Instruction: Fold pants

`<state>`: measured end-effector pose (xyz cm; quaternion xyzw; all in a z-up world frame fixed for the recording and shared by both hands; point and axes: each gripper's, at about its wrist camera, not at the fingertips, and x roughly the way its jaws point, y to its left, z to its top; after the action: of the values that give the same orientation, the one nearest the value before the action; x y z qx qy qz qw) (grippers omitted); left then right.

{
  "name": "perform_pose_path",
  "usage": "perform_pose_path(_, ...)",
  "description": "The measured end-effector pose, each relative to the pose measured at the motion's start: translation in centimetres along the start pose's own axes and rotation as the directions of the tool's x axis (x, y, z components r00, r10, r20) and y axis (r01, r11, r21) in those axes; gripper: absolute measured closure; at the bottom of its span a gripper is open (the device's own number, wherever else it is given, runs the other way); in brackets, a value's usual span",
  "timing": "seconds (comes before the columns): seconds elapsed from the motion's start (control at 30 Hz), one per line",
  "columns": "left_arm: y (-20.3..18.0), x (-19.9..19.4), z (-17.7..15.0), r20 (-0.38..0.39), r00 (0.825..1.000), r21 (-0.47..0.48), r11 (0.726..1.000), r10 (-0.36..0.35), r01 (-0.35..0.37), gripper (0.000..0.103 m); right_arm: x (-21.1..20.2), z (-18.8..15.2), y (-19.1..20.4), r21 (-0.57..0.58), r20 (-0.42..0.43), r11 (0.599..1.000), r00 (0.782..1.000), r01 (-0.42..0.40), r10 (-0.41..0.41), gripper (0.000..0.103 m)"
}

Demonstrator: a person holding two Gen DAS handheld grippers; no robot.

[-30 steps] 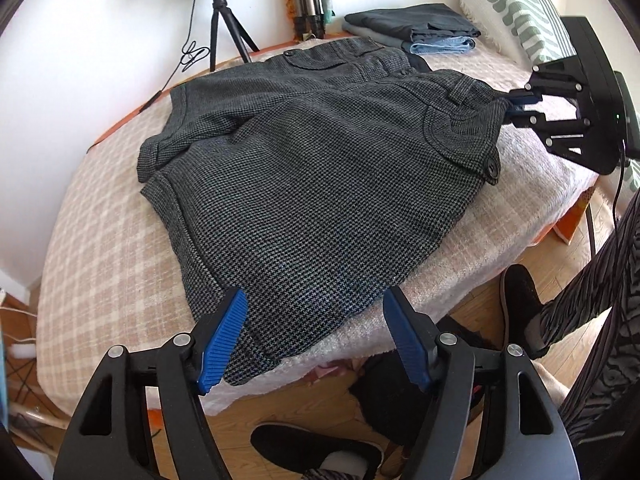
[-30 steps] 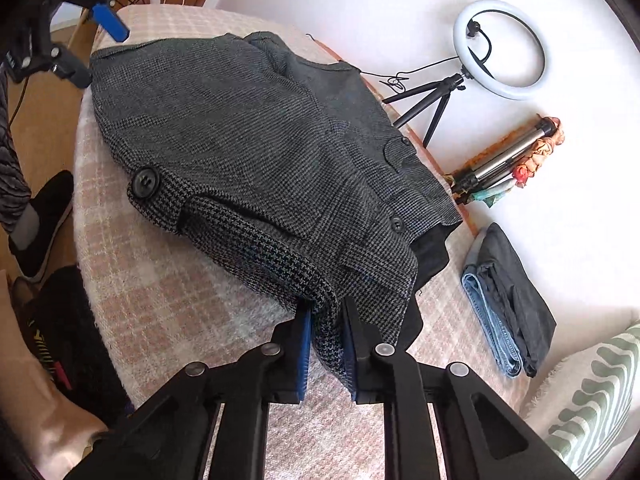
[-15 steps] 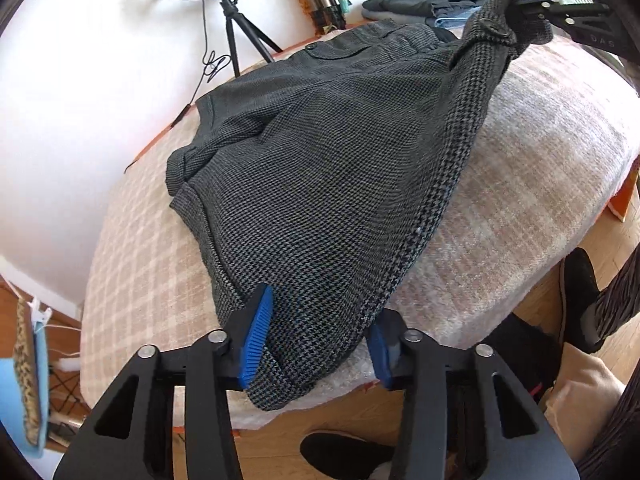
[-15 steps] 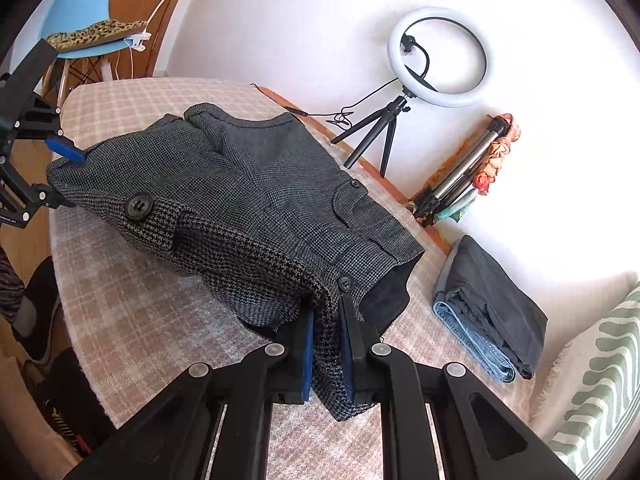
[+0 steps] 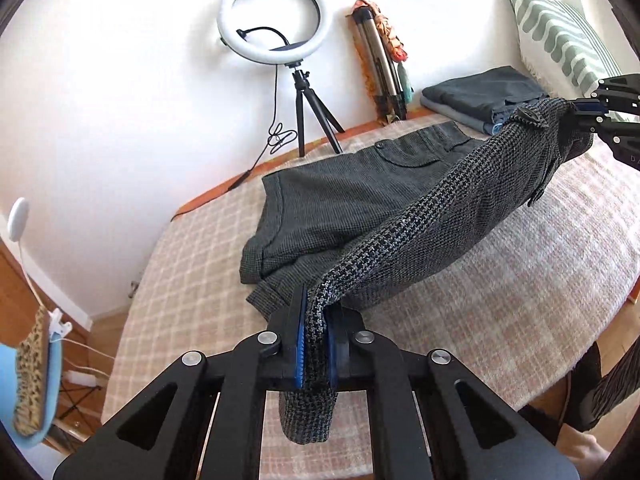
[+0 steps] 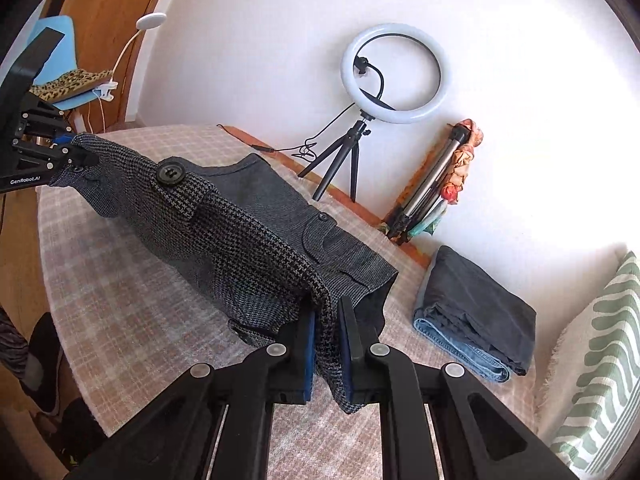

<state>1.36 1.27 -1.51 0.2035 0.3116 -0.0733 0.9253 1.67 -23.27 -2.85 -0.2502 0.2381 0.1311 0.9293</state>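
Note:
The grey houndstooth pants (image 5: pixel 360 200) lie on the checked bed cover (image 5: pixel 500 300). Their near edge is lifted off the bed and stretched taut between my two grippers. My left gripper (image 5: pixel 316 340) is shut on the hem end of that edge. My right gripper (image 6: pixel 328 344) is shut on the waistband end, close to a large black button (image 6: pixel 170 173). The far half of the pants (image 6: pixel 304 216) rests flat on the bed. Each gripper shows in the other's view: the right one (image 5: pixel 592 112) at far right, the left one (image 6: pixel 60 148) at far left.
A folded stack of dark and blue jeans (image 6: pixel 476 320) lies at the bed's far right, beside a green striped pillow (image 6: pixel 600 360). A ring light on a tripod (image 5: pixel 276 24) and a folded tripod (image 5: pixel 380 60) stand against the white wall. A blue chair (image 6: pixel 64 68) stands at left.
My left gripper has closed on the hem. Both grippers have risen and lifted the near edge of the pants off the bed, pulling it taut.

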Motion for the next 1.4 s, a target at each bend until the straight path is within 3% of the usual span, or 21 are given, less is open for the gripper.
perform_pose_path(0.33,3.6,1.9,7.7,0.085,0.993,0.027,0.996,0.078,-0.080,0.099,2.9,6.0,-4.5,0.082,0.058,0.996,0.997,0.035,-0.040,0.095)
perform_pose_path(0.63,4.7,10.7,14.0,-0.002,0.995,0.038,0.994,0.101,-0.101,0.099,12.5,8.7,-8.2,0.151,-0.046,0.988,0.999,0.032,-0.026,0.095)
perform_pose_path(0.9,3.9,19.5,15.4,-0.122,0.990,0.046,0.997,0.075,-0.069,0.099,22.4,7.2,-9.8,0.179,-0.200,0.984,0.979,0.014,0.023,0.095)
perform_pose_path(1.0,4.4,22.3,15.1,-0.181,0.983,-0.009,0.999,0.031,-0.033,0.091,25.5,6.1,-9.9,0.196,-0.256,0.981,0.965,-0.003,0.054,0.095)
perform_pose_path(1.07,5.4,23.4,15.0,-0.209,0.978,-0.067,0.998,-0.006,-0.009,0.077,27.2,5.4,-9.8,0.207,-0.287,0.978,0.955,-0.012,0.073,0.096)
perform_pose_path(1.17,7.8,23.1,14.5,-0.189,0.982,-0.144,0.990,-0.023,-0.004,0.060,29.2,4.6,-9.5,0.207,-0.323,0.978,0.943,-0.016,0.084,0.095)
perform_pose_path(1.3,11.7,21.8,14.0,-0.178,0.983,-0.231,0.973,-0.049,0.006,0.047,30.9,4.2,-9.1,0.201,-0.349,0.979,0.933,-0.013,0.084,0.095)
perform_pose_path(1.4,15.0,20.4,12.1,-0.144,0.985,-0.351,0.936,-0.091,0.035,0.037,31.2,4.2,-8.8,0.189,-0.353,0.982,0.933,-0.007,0.075,0.095)
